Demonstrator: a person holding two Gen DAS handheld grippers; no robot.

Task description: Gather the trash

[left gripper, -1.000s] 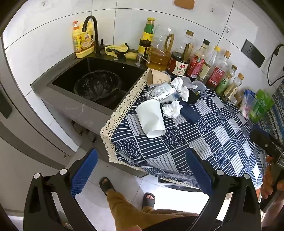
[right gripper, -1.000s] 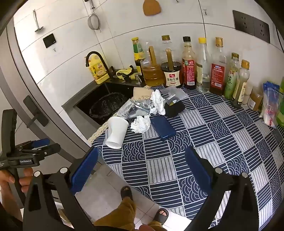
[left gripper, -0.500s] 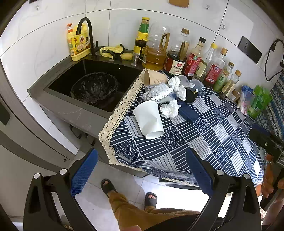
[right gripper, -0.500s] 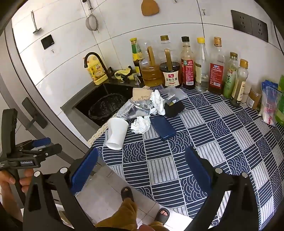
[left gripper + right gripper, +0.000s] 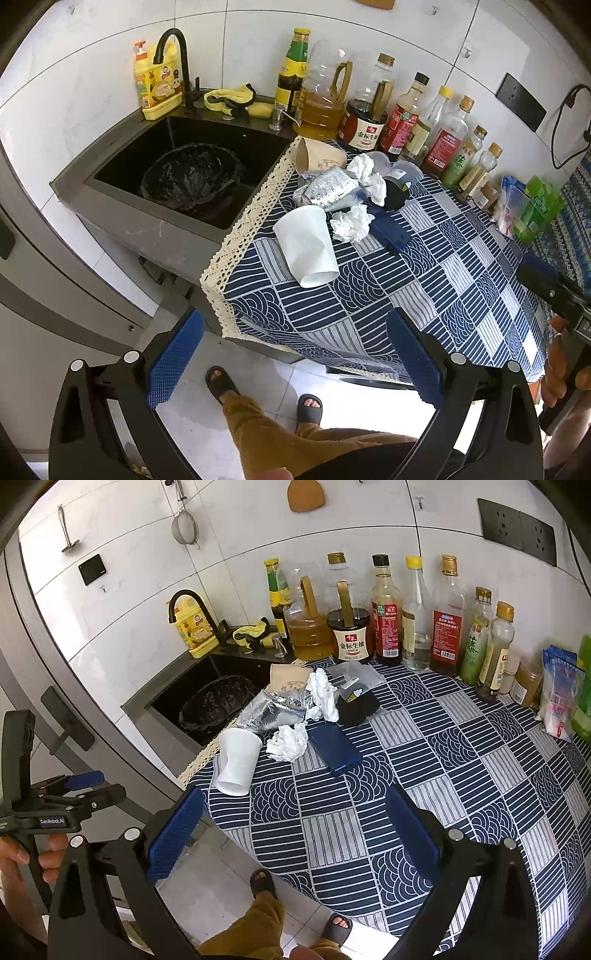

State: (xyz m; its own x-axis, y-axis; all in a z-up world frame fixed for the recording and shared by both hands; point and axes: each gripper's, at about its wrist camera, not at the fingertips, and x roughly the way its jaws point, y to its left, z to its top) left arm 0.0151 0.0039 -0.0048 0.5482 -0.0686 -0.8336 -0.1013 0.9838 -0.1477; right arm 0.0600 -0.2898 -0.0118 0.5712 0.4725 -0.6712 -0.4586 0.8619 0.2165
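Note:
Trash lies in a heap on the blue patterned tablecloth [image 5: 424, 295] near the sink: a tipped white paper cup [image 5: 308, 245] [image 5: 236, 760], a brown paper cup [image 5: 319, 157] [image 5: 288, 677], a crumpled foil bag [image 5: 328, 190] [image 5: 273, 710], wads of white tissue [image 5: 351, 223] [image 5: 288, 740], a dark blue flat packet [image 5: 389, 230] [image 5: 334, 747] and a black object [image 5: 356, 707]. A bin lined with a black bag [image 5: 192, 177] [image 5: 218, 703] stands in the sink. My left gripper [image 5: 295, 360] hangs open off the table's corner. My right gripper [image 5: 293, 836] is open above the table's front edge. Both hold nothing.
A row of oil and sauce bottles [image 5: 388, 627] lines the tiled back wall. Snack packets [image 5: 524, 210] sit at the far right. A black tap [image 5: 177, 62], a yellow soap bottle [image 5: 155, 88] and a yellow cloth [image 5: 229, 98] border the sink. The person's sandalled feet [image 5: 221, 382] stand on the floor below.
Both views have shifted slightly, bringing the trash heap a little closer and lower. Nothing on the table has moved and both grippers stay open.

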